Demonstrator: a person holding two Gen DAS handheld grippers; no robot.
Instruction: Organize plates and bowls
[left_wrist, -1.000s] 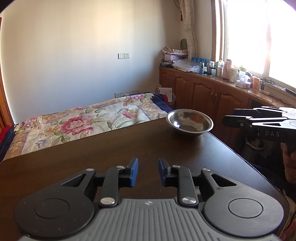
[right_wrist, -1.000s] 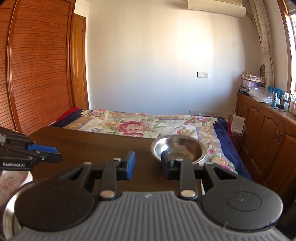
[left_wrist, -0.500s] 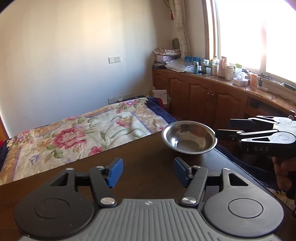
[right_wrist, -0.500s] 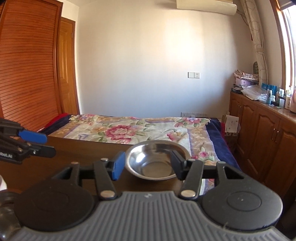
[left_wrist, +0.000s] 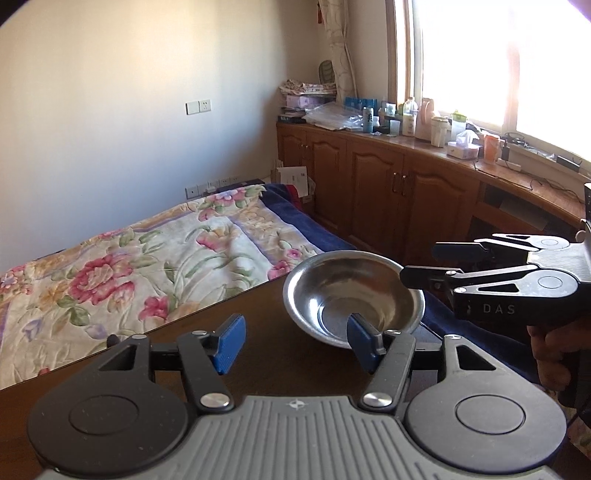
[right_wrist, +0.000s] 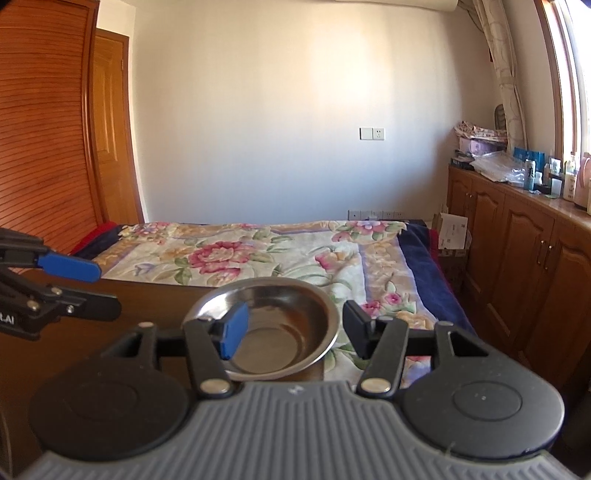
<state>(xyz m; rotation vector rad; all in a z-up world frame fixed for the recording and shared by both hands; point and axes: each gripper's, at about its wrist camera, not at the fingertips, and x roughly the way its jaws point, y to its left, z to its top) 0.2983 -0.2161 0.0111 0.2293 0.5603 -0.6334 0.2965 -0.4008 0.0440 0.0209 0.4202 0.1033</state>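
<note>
Steel bowl (left_wrist: 352, 295) sits at the far right corner of the dark wood surface (left_wrist: 155, 354), close to both edges, with the bed (left_wrist: 147, 258) behind it.

Left gripper (left_wrist: 293, 341): jaws about half open, nothing held; bowl at its 1 o'clock, right pad overlapping the near rim in view, contact unclear.

Right gripper (right_wrist: 295, 330): jaws about half open, empty; bowl between the fingers in view, left pad over the rim, no pinch.

My plan: take the bowl with the right gripper alone, one pad inside the rim and one outside, at the 6 o'clock edge. Keep the left clear. Lift straight up; a nudge could tip it off the corner.
</note>
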